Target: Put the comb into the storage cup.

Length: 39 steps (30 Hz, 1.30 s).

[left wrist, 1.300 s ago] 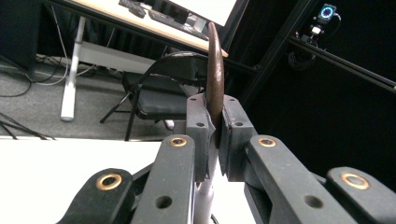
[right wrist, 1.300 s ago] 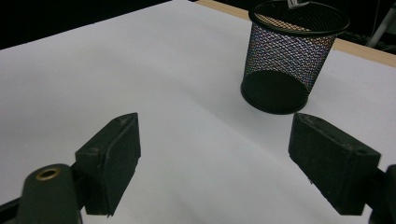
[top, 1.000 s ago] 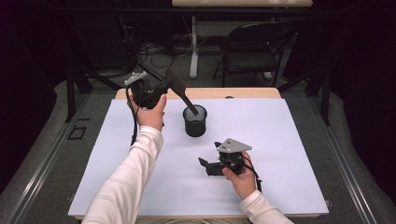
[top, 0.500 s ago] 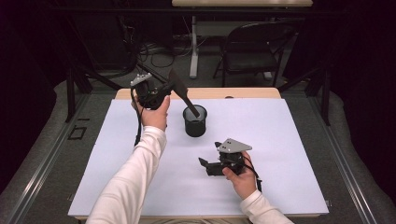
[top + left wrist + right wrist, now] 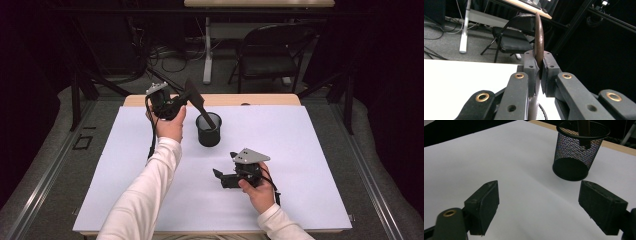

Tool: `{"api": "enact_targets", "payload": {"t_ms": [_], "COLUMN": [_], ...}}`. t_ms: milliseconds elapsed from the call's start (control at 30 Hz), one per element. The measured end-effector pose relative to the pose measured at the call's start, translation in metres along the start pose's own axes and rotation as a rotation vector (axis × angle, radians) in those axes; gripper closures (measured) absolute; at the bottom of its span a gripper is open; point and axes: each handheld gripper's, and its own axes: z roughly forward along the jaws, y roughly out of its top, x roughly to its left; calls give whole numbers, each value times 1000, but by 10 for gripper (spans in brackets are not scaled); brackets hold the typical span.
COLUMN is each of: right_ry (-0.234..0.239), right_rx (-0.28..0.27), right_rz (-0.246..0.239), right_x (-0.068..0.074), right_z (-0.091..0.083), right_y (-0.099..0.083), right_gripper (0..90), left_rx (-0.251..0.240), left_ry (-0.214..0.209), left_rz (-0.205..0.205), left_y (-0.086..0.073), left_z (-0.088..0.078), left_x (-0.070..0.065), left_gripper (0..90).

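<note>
My left gripper (image 5: 181, 101) is clamping a dark spatula (image 5: 197, 104), its handle dipping into the mesh cup (image 5: 208, 130); my right gripper (image 5: 220, 176) is gaping empty just nearby; white sheet (image 5: 300, 150) is covering the table; a chair (image 5: 270, 55) is standing behind; no writing is showing.

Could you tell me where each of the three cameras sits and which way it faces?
High view: above the person's side, looking forward and down on the table; both forearms and hands show.
Left gripper view: on the left gripper, looking along jaws clamping a spatula toward a chair.
Right gripper view: on the right gripper, open jaws facing the mesh cup.
High and right gripper views share the cup.
</note>
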Motion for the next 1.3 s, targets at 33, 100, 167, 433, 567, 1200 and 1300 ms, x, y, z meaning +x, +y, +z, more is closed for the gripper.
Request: {"api": "enact_targets", "payload": {"t_ms": [33, 100, 167, 433, 567, 1200, 1300], "right_ry": [0, 0, 0, -1, -2, -2, -2], "right_rx": [-1, -2, -2, -3, -2, 0, 1], "right_rz": [-2, -2, 1, -4, -3, -9, -10], "right_x": [0, 0, 0, 0, 1, 1, 2], "right_z": [0, 0, 0, 0, 0, 0, 0], "right_y": [0, 0, 0, 0, 0, 0, 0], "right_gripper": [168, 168, 168, 168, 168, 168, 168], "left_rx": [1, 4, 6, 19, 22, 39, 40], "left_ry": [1, 4, 6, 13, 16, 20, 19], "left_rz": [-2, -3, -4, -12, -18, -56, -63], "left_y": [-1, -2, -3, -10, -13, -25, -26], "left_z": [1, 1, 2, 7, 9, 16, 17], "left_x": [0, 1, 2, 6, 7, 16, 16], "left_gripper": [842, 842, 841, 841, 841, 841, 841]}}
